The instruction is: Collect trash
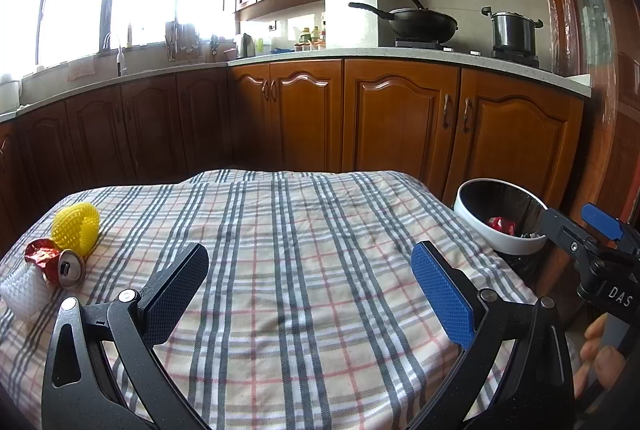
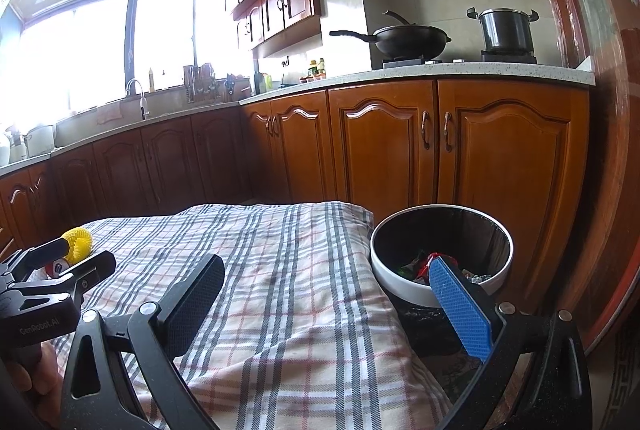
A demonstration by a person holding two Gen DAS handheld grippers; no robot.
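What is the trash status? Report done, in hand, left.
Done: some trash, a red wrapper among it, already lies in the white bin. In hand: nothing; the left gripper and right gripper are both open. Left on the table: yellow foam net, crushed can, white foam net.

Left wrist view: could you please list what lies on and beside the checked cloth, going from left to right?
White foam net → crushed can → yellow foam net → trash bin → right gripper.

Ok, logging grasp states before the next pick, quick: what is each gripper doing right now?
Left gripper: open, holding nothing, over the tablecloth.
Right gripper: open, holding nothing, beside the bin.
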